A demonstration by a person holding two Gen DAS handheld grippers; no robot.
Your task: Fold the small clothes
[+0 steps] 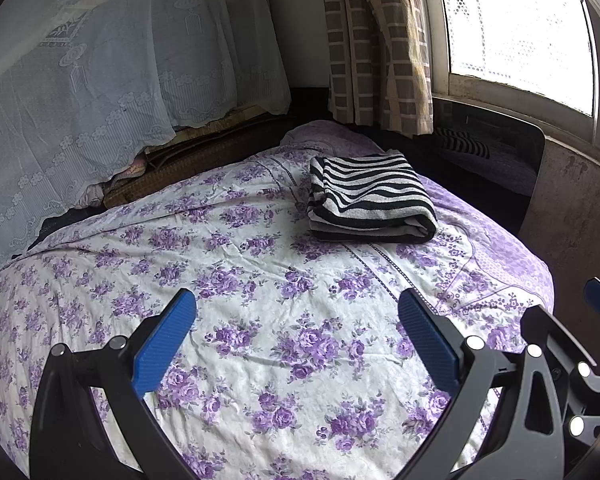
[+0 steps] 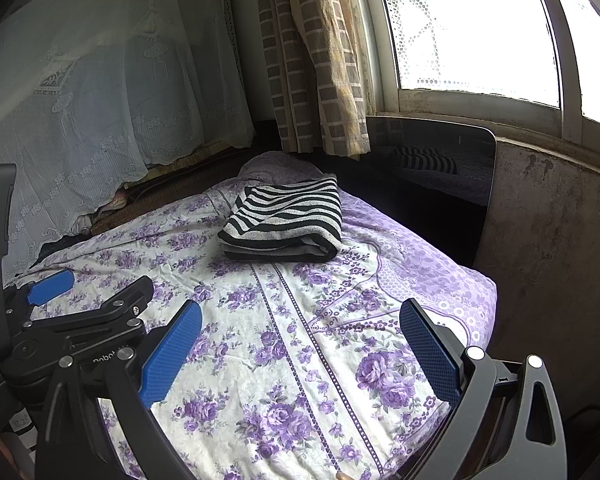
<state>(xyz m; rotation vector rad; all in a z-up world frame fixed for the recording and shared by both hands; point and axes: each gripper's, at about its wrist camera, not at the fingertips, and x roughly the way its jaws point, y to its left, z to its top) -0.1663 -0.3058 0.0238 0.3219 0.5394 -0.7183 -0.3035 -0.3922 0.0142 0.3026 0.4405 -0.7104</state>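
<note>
I have both tools hovering low over the near part of the bed with its white cotton cover printed with purple flowers (image 1: 260, 320). The left gripper (image 1: 298, 332) has its blue-padded jaws spread wide with nothing between them, and the right gripper (image 2: 300, 344) is the same: spread, empty.

The black-and-white striped knit garment (image 1: 370, 198) lies well apart from both, at the far side of the bed near the checked brown curtain (image 1: 376, 40). It looks already folded into a thick, neat rectangle, so I judge the fold is done or close to it.

The risk from here is mine: if I reach in again and catch only the top layer, the stack could slide open. It also sits near the bed's far edge beside a dark glossy panel (image 2: 440, 160), so a push could send it off.
</note>
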